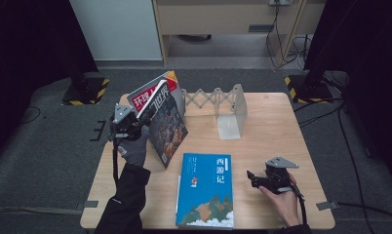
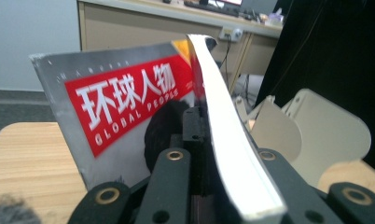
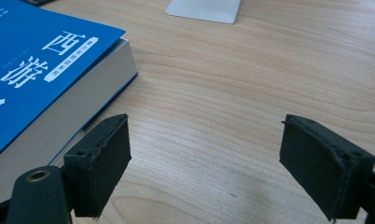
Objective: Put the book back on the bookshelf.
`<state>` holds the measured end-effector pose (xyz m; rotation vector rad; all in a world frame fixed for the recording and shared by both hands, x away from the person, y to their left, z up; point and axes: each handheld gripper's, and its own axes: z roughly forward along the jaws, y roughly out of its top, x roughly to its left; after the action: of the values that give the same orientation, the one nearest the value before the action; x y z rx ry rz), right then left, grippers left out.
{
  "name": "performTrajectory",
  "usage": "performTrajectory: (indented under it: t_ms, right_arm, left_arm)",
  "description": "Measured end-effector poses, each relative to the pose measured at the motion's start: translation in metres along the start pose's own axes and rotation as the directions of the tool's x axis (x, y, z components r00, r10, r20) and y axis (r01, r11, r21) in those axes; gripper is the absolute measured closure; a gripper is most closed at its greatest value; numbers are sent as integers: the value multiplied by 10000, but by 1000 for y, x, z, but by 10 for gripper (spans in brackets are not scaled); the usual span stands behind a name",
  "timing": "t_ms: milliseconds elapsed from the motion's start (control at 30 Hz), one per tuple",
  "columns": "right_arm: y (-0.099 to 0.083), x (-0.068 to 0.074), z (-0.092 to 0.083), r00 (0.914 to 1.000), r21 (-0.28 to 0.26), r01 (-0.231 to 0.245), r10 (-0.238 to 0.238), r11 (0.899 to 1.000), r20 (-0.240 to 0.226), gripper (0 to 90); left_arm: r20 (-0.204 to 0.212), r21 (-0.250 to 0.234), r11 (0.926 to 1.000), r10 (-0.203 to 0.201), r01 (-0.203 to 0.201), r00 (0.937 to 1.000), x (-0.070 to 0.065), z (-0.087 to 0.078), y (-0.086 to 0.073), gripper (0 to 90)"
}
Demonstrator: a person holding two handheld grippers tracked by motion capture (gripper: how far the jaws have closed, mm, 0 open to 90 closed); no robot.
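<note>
While the left gripper (image 1: 135,123) grips a dark-covered magazine (image 1: 167,124) by its edge, the magazine stands tilted at the table's (image 1: 272,131) left rear, long axis rising toward the expanding book rack (image 1: 218,100). Behind it leans a red-titled magazine (image 2: 125,100), title legible in the left gripper view. A blue book (image 1: 206,187) lies flat in front. The right gripper (image 3: 204,158) rests beside it, jaws spread, nothing between them.

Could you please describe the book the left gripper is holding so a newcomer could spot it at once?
Start at the wooden table and find the white folding rack. Left of it, the left gripper holds a dark-covered book tilted on edge, unlike the blue book lying flat.
</note>
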<state>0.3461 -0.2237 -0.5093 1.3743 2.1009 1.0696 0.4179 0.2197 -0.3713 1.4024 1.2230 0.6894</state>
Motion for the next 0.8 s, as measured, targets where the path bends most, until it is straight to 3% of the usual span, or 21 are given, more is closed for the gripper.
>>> performTrajectory:
  t_ms: [100,233,400,633,800]
  right_arm:
    - [0,0,0,10000,39,-19,19,10000,0,167]
    - [0,0,0,10000,1,-54,54,10000,7,168]
    - [0,-1,-1,10000,-48,-75,75,10000,4,170]
    - [0,-2,-1,10000,-40,-71,72,10000,24,174]
    - [0,-1,0,10000,-33,11,-11,10000,28,176]
  left_arm:
    - [-113,-336,9994,16,-20,9999,-2,5,3,822]
    - [-292,-644,9973,334,-352,9990,-10,16,11,822]
    - [-445,-720,9956,573,-604,9974,-17,25,18,821]
    - [-460,-804,9934,780,-815,9959,-21,14,23,821]
    - [-544,-1326,9902,381,-450,9978,-15,6,27,821]
